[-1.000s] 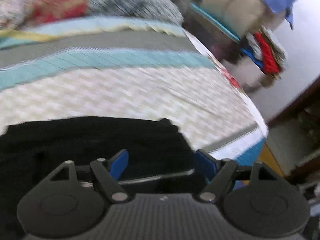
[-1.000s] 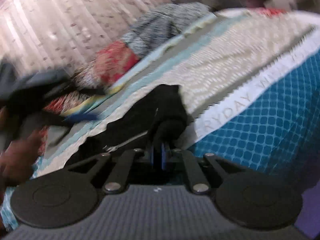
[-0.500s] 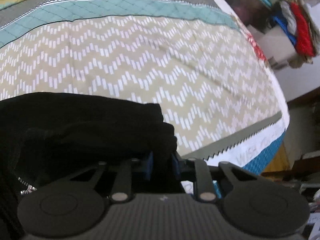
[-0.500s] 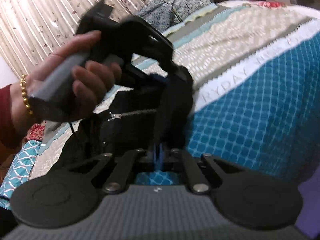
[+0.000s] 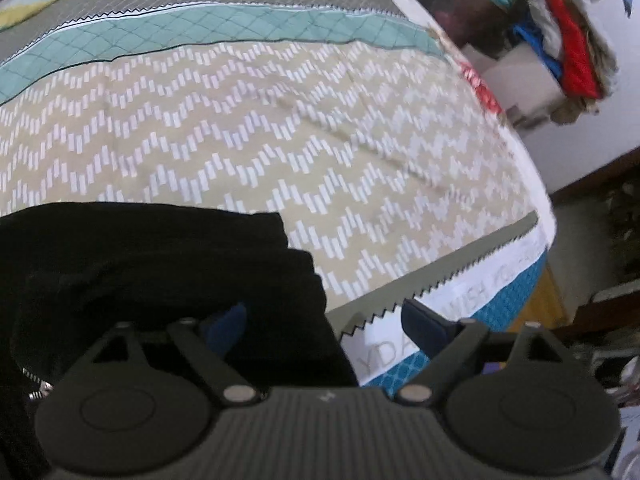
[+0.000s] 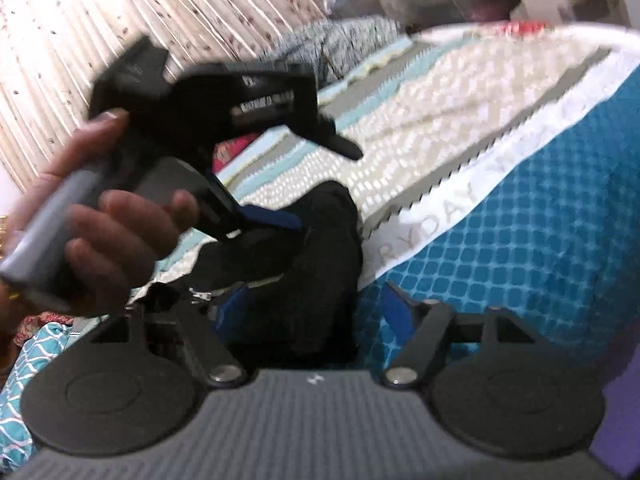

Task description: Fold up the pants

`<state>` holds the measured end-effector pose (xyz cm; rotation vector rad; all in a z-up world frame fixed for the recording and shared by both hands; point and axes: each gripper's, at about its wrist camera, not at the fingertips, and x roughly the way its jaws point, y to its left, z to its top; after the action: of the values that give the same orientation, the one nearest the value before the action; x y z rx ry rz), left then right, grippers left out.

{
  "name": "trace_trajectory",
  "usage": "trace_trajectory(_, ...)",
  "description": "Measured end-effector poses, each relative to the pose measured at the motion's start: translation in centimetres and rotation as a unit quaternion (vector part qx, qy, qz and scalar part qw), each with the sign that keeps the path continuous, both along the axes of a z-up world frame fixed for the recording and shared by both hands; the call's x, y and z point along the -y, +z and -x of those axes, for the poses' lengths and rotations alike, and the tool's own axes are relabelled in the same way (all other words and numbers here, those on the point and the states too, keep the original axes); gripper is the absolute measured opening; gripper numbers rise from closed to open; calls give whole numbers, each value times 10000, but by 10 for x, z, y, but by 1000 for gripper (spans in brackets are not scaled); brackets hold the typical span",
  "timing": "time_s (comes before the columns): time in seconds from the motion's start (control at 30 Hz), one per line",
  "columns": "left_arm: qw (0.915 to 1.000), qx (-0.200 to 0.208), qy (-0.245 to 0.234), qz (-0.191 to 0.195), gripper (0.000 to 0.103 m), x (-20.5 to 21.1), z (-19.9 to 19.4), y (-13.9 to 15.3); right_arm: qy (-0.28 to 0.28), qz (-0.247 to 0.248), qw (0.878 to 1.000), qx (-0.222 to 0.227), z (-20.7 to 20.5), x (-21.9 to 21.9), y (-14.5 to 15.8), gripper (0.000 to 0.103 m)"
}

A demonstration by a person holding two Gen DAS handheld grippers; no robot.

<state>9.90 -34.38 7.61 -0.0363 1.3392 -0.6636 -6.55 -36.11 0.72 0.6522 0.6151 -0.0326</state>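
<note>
Bare bedspread (image 5: 280, 128) fills the frame's middle and upper part, open to pass. Black pants (image 5: 140, 272) heap at lower left; clutter (image 5: 568, 60) crowds upper right.

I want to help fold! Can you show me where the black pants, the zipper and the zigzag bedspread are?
Black fabric pants (image 5: 152, 264): left wrist view, folded top layer.
Silver metal zipper (image 6: 202, 295): right wrist view, the pull.
Beige zigzag-patterned bedspread (image 5: 280, 128): left wrist view, bare middle.

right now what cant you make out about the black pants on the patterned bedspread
- Full outline of the black pants: left wrist view, cut off by the left edge and the left gripper, whose jaws are opening.
- Fold layers: both views, dark cloth shows no detail.
- Near hem: right wrist view, behind the opening right gripper.
- Bedspread lettering: partly blurred.
</note>
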Motion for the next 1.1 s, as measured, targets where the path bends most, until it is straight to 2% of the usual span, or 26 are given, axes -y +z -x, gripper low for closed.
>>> trace_trajectory(0.03, 10000, -22, -18, -75, 88, 0, 1, -1, 83, -87, 9997, -193, -8, -2, -4, 19)
trace_trajectory(0.07, 9999, -46, -29, -115, 88, -2, 1, -1, 90, -59, 9996, -254, -10, -6, -2, 19)
trace_trajectory(0.17, 9999, -17, -79, -102, 87, -15, 1, 7, 304, 351, 9988, 139, -6, -29, 29, 17)
trace_trajectory(0.23, 9995, 196, -130, -218, 64, -28, 1, 17, 494, 713, 9953, 435, -3, -48, 52, 17)
trace_trajectory(0.27, 9990, 301, -193, -274, 42, -35, 2, 23, 563, 879, 9931, 540, -3, -57, 62, 17)
trace_trajectory(0.3, 9989, 346, -257, -170, 21, -44, 3, 32, 626, 1033, 9908, 611, -3, -67, 71, 17)
trace_trajectory(0.33, 9990, 367, -241, -30, 15, -56, 3, 42, 694, 1113, 9892, 649, -4, -75, 77, 17)
trace_trajectory(0.53, 9941, 837, 203, 652, 15, -148, 26, 114, 1342, 1111, 9774, 1202, -2, -133, 107, 17)
trace_trajectory(0.63, 9901, 1016, 544, 807, 15, -201, 34, 135, 1716, 1238, 9672, 1407, -4, -168, 116, 17)
trace_trajectory(0.73, 9858, 965, 1043, 897, 15, -259, 34, 140, 2028, 1378, 9600, 1353, -10, -200, 116, 17)
trace_trajectory(0.9, 9733, 573, 2003, 960, 15, -342, 28, 104, 2565, 1577, 9476, 1071, -28, -250, 104, 18)
trace_trajectory(1.1, 9498, 130, 2958, 1013, 15, -407, 20, 32, 3168, 2047, 9235, 699, -41, -303, 72, 18)
